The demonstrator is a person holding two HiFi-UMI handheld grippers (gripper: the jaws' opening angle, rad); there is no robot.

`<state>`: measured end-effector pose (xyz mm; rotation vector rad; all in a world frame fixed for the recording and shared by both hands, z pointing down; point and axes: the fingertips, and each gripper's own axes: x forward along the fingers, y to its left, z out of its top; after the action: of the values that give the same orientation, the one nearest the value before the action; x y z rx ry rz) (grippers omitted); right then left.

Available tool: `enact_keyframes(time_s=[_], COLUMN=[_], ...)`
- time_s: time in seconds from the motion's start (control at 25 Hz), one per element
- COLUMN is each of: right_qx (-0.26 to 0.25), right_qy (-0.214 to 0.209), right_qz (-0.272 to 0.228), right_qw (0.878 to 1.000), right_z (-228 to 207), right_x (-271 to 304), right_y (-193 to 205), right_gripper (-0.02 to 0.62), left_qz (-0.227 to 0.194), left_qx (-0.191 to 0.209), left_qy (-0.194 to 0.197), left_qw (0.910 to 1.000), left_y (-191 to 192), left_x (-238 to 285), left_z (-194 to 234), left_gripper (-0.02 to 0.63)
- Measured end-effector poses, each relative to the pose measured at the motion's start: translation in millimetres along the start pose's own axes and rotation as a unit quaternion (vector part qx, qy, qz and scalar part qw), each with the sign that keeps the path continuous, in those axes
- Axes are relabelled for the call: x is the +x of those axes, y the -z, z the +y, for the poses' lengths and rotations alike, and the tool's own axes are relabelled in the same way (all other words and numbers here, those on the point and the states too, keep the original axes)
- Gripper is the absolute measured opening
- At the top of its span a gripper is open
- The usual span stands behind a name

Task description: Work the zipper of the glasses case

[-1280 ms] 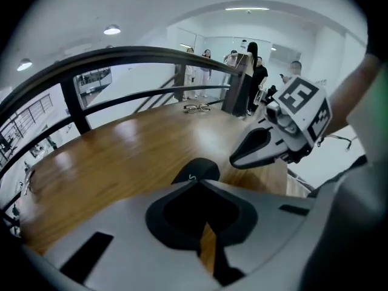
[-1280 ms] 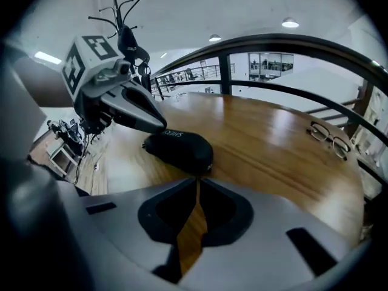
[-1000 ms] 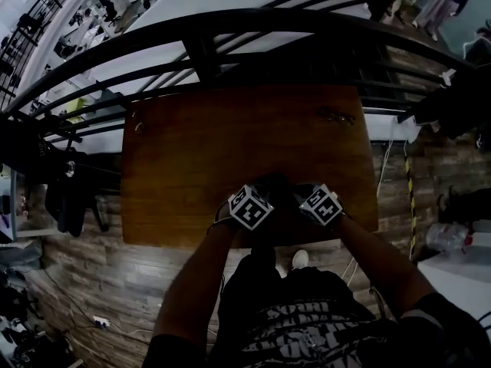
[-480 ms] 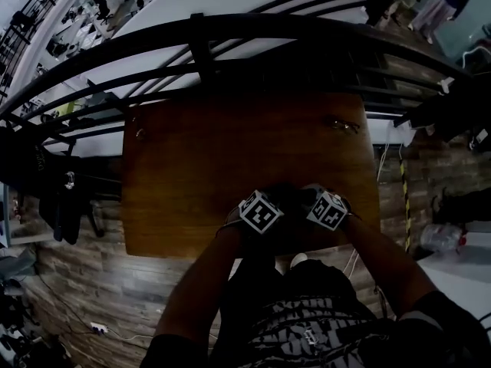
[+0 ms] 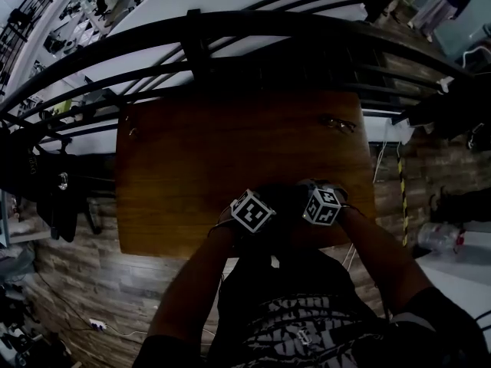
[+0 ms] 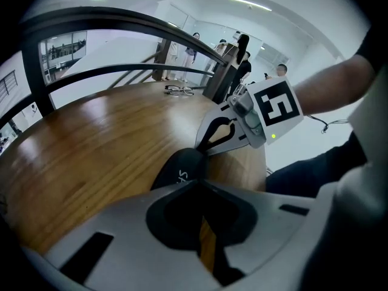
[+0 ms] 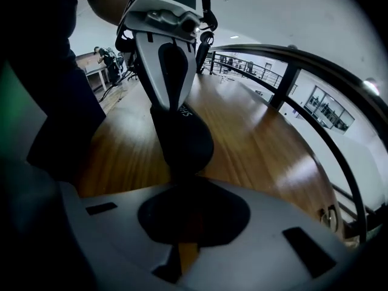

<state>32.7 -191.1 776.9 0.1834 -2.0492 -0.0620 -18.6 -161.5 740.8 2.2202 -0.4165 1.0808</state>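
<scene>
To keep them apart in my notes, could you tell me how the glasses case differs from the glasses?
The glasses case is dark and solid; the glasses are a thin frame. The left tool and just-closed right tool pinch the case; the glasses lie free at the far corner. Both are over the wooden table.

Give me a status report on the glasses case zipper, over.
Left gripper shut on one end of glasses case. Right gripper, jaws just closed, shut on the other end. Nothing blocking; glasses lie at the table's far side.
</scene>
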Motion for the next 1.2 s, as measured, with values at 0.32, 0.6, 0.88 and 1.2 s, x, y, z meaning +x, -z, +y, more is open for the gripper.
enact_keyframes(time_s=[0.32,0.6,0.88,1.2], right_qx=[0.043,0.061,0.024,0.125], right_qy=[-0.051,-0.067,-0.153,-0.014], right_qz=[-0.016,-0.032,-0.037,-0.073], right_qw=[0.998,0.995,0.987,0.989], right_z=[5.3,10.5,42.9,17.0], right_x=[-10.3,-21.6,-32.0,-22.5], right_y=[0.5,8.1,5.5,2.2], right_gripper=[-0.002,-0.003,-0.003,-0.002], left_qz=[-0.019,-0.005,-0.006,-0.011], left_qx=[-0.005,-0.033,-0.04,-0.039], left_qy=[-0.034,-0.018,-0.02,-0.025], left_qw=[0.9992,0.9993,0.999,0.9989], left_y=[-3.6,-7.7,-10.5,-7.3], left_x=[-3.9,-3.7,-3.3,-2.3], left_z=[2.9,-0.7,0.2,2.1], left_gripper=[0.006,0.006,0.006,0.006])
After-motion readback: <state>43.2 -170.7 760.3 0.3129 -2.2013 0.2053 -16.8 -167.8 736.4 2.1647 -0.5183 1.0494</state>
